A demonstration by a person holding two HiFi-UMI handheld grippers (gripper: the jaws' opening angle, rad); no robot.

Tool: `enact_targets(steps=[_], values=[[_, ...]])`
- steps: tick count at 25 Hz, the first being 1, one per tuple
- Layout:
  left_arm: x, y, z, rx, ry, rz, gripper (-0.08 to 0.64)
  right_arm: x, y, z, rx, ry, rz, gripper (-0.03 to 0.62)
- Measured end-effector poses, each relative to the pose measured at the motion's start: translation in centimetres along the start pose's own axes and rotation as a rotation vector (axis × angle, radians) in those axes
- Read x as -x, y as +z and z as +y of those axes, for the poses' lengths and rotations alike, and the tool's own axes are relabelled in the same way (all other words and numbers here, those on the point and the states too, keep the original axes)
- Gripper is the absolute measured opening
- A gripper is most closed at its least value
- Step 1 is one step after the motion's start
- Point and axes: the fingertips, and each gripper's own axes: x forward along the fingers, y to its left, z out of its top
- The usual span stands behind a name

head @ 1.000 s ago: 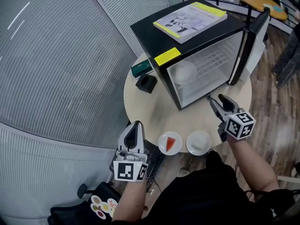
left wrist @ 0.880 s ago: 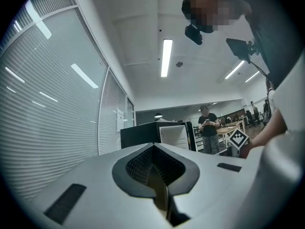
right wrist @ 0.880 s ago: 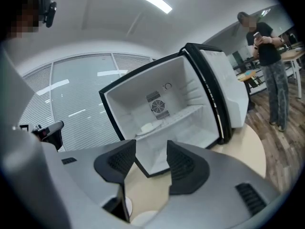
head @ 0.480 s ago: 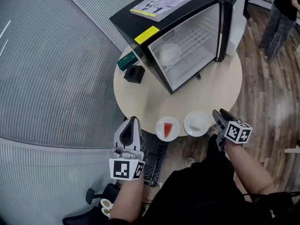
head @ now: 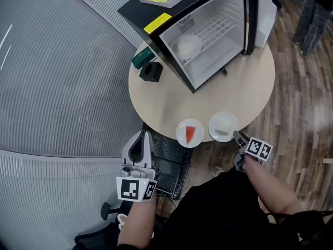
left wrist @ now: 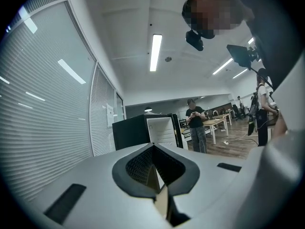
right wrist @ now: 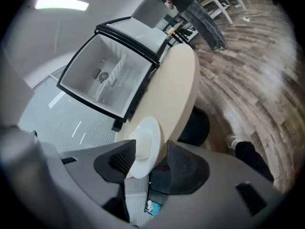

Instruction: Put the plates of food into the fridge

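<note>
Step in hand, as we judge it: grasp plate of pale food (head: 212, 123) at near edge of table (head: 171, 98).
- We keep right gripper (right wrist: 151, 152) level with plate and seat rim deep between pads.
- We close gently and lift flat, so food does not slide.
- Right jaws stand wide, straddling rim; pads not yet pressing.
- Left gripper (head: 145, 136) hangs off table, jaws together, empty.
- Plate with red slice (head: 180, 132) sits just beside first.
- Fridge (head: 156, 4) stands open at far side, white dish (head: 186, 46) inside.
</note>
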Motion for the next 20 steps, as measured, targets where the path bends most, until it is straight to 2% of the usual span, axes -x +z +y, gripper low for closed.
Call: enact_targets(steps=[3, 10, 11, 12, 15, 17, 20], values=[[0.8, -0.5, 0.6, 0.009, 0.015, 0.024, 0.002, -1.2, -1.3, -0.9, -0.024, -0.019, 0.019, 0.209], [1.5, -1.3, 1.2, 0.027, 0.031, 0.066, 0.002, -2.9, -2.1, -0.9, -0.075, 0.008, 0.010, 0.209], [1.6, -1.4, 1.2, 0.026, 0.030, 0.072, 0.002, -2.9, -2.1, -1.1, -0.089, 0.007, 0.006, 0.191], [1.6, -1.5, 1.1, 0.025, 0.027, 0.077, 0.002, -2.8, -2.1, -1.3, -0.100, 0.010, 0.003, 0.140], [1.4, -1.7, 1.1, 0.026, 0.022, 0.085, 0.002, -2.3, -1.8, -1.3, -0.103, 0.041, -0.005, 0.106], [1.1, -1.7, 1.1, 0.031, 0.020, 0.083, 0.002, -1.8, -1.8, -1.2, -0.108, 0.059, -0.014, 0.051], [0.5, -1.8, 0.8, 0.047, 0.009, 0.075, 0.002, -0.8, -1.8, -1.6, -0.158, 0.081, -0.027, 0.041]])
